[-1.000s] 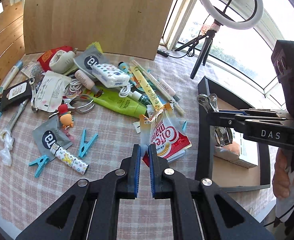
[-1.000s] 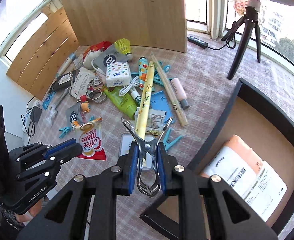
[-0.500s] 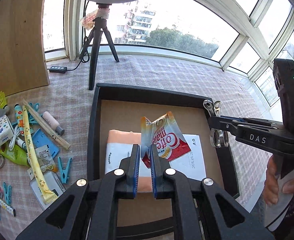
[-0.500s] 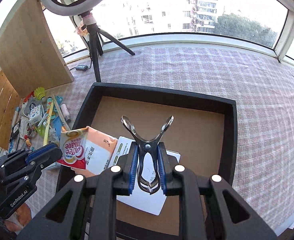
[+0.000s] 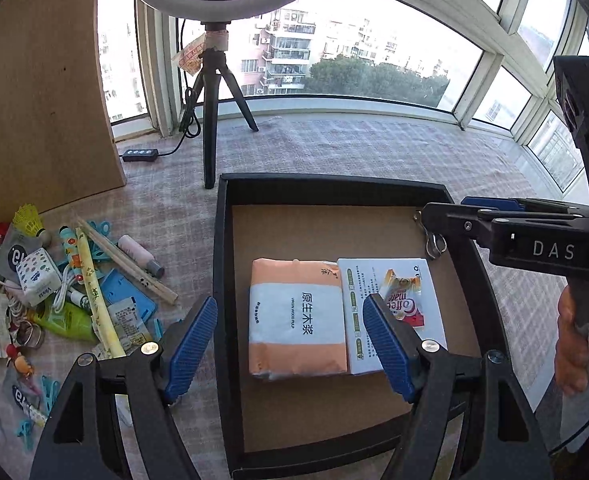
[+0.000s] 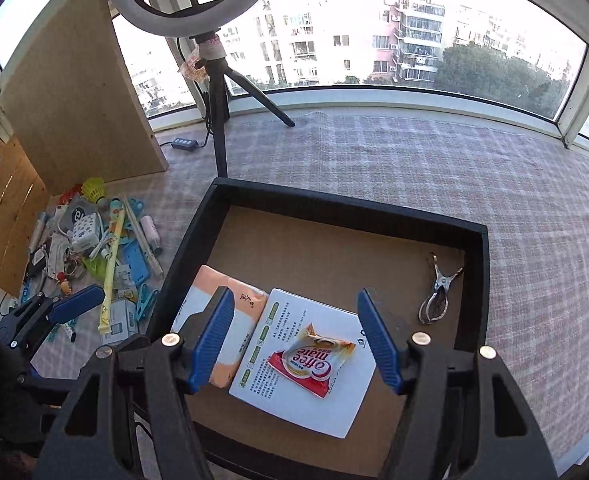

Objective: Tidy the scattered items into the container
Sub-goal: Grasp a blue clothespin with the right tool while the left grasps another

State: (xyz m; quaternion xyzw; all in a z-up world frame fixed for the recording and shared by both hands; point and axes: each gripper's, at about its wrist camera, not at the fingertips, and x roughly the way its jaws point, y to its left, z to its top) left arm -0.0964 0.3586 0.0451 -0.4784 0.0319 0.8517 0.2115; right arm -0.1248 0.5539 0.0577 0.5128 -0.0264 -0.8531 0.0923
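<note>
The black container [image 5: 222, 280] [image 6: 334, 204] holds an orange tissue pack [image 5: 294, 320] [image 6: 250, 294] and a white box [image 5: 390, 276] [image 6: 294, 396]. A red Coffee-mate sachet [image 5: 402, 300] [image 6: 314, 356] lies loose on the white box. A metal clip [image 6: 438, 292] [image 5: 432, 240] lies loose on the container's floor by its right wall. My left gripper [image 5: 290, 316] [image 6: 82, 304] hangs over the container, jaws opening, with nothing between them. My right gripper [image 6: 296, 304] [image 5: 446, 216] is above the sachet, jaws opening and holding nothing.
A pile of scattered items [image 5: 74, 280] [image 6: 106, 256] lies on the checked cloth left of the container: chopsticks, pegs, tubes, a shuttlecock. A ring-light tripod [image 5: 210, 120] [image 6: 220, 120] and a wooden board [image 5: 34, 100] stand behind. A person's hand [image 5: 574, 344] holds the right gripper.
Both grippers swung from the pile over to the container and opened. The sachet dropped from the left gripper onto the white box, and the metal clip dropped from the right one to the floor.
</note>
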